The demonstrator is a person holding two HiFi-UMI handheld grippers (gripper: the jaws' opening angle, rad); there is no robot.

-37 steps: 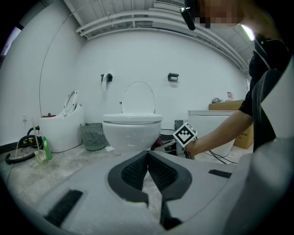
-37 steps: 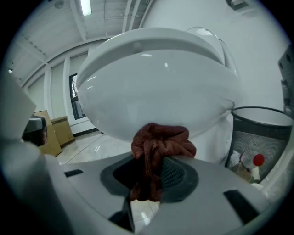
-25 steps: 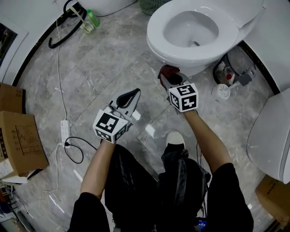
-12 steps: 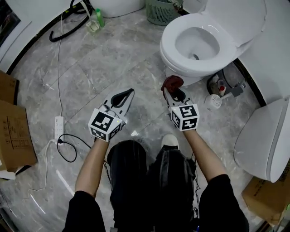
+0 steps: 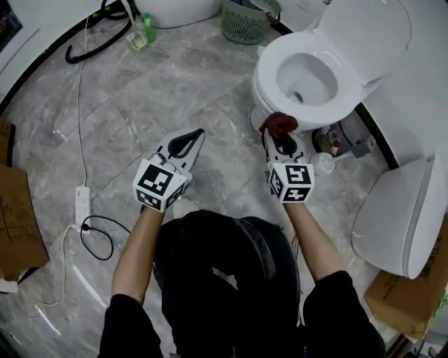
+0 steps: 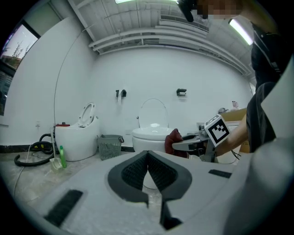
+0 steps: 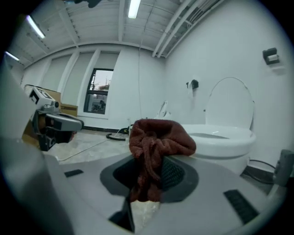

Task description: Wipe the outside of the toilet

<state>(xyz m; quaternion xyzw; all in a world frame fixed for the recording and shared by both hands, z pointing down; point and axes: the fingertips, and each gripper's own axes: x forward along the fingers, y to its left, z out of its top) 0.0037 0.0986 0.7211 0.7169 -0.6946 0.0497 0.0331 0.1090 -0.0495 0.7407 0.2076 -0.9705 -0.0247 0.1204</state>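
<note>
The toilet [image 5: 264,78] stands at the far right of the grey marble floor [image 5: 175,91], lid raised against the white wall, seat down and bowl open. Just below its front rim, against the outside of the bowl, sits a bunched dark red cloth [image 5: 280,124]; whether it actually touches the porcelain cannot be told. The right gripper [image 5: 278,134] has its jaws clamped on that cloth, which bulges out above the pads and hangs down between them in the right gripper view [image 7: 156,137], with the white bowl [image 7: 225,137] close behind. The left gripper [image 5: 195,135] hovers over the floor well left of the toilet, jaws closed tip to tip with nothing in them [image 6: 147,155]; its view looks across at the bowl [image 6: 149,137] and the cloth [image 6: 174,138]. Beyond the toilet a green basket [image 5: 245,21] stands by the wall, then a green bottle [image 5: 148,26] and a black hose [image 5: 94,43]
</note>
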